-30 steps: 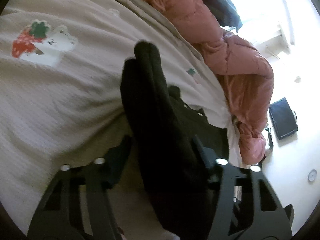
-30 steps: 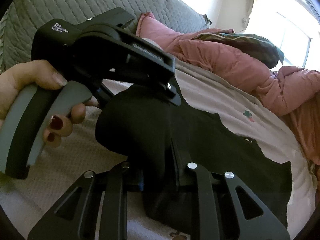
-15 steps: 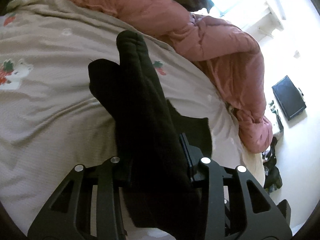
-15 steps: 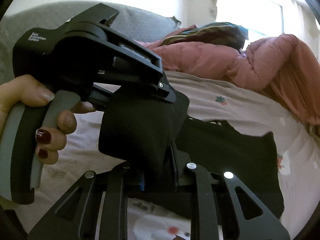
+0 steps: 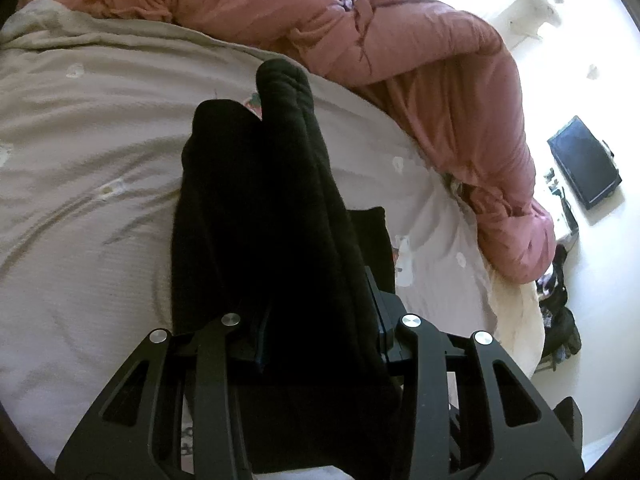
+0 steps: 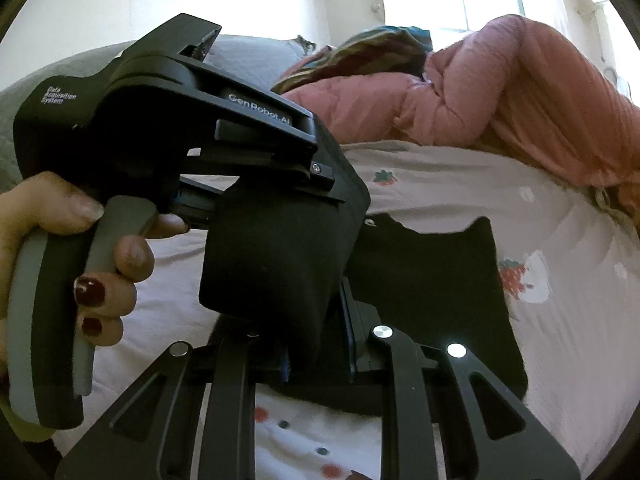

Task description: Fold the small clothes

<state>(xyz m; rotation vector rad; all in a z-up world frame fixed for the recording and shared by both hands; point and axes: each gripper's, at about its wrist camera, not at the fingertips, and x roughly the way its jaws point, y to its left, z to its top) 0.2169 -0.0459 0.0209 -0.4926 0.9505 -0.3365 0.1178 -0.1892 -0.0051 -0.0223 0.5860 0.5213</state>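
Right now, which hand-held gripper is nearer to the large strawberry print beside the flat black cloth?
Probably right. The right hand-held gripper holds the black cloth just left of the strawberry print; the left hand-held gripper, its jaws just closing on the cloth, is farther left.

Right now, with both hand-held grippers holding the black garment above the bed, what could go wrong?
1. The left hand-held gripper clamps a thick bunch of the black garment; bunched layers may set down as a lumpy, uneven fold.
2. The right hand-held gripper grips only an edge, so a pull apart might slip it free.
3. The rest of the garment trails on the sheet; dragging could wrinkle it or skew the fold.
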